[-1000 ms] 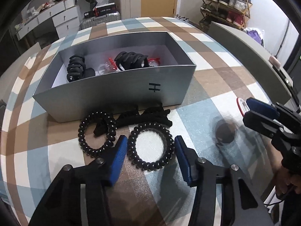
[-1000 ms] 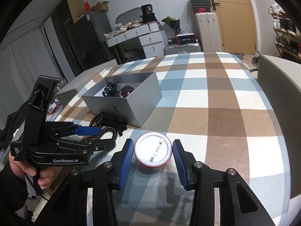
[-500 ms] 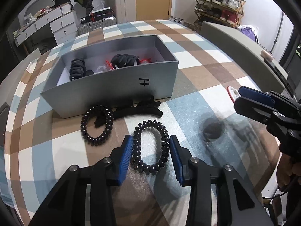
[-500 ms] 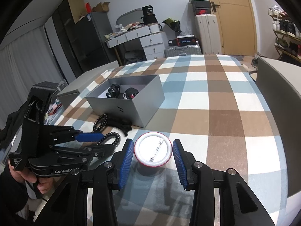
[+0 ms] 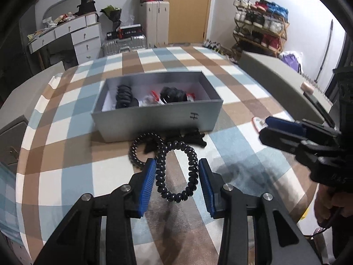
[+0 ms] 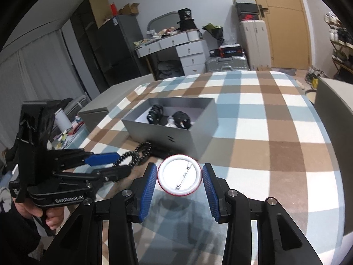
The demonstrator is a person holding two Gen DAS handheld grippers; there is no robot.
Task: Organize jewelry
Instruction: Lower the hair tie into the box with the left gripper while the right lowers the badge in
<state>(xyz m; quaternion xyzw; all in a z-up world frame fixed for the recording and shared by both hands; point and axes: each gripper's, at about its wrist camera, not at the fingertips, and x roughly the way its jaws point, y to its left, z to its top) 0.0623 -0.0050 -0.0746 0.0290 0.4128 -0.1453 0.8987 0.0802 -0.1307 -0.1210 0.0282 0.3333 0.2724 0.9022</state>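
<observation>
Spiral hair tie (image 5: 176,172) hangs pinched in the left gripper (image 5: 176,177) and the pin badge (image 6: 179,175) sits clamped in the right gripper (image 6: 180,180), both lifted clear, probably bound for the grey box (image 5: 158,119).

Two wrist views (shared box (image 5: 154,119))

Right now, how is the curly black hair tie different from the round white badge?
The hair tie is black, bumpy and an open loop; the badge is white, smooth and a solid disc with a red rim. The hair tie is squeezed in the left gripper; the badge sits in the right gripper. Both are gripped between blue jaws.
</observation>
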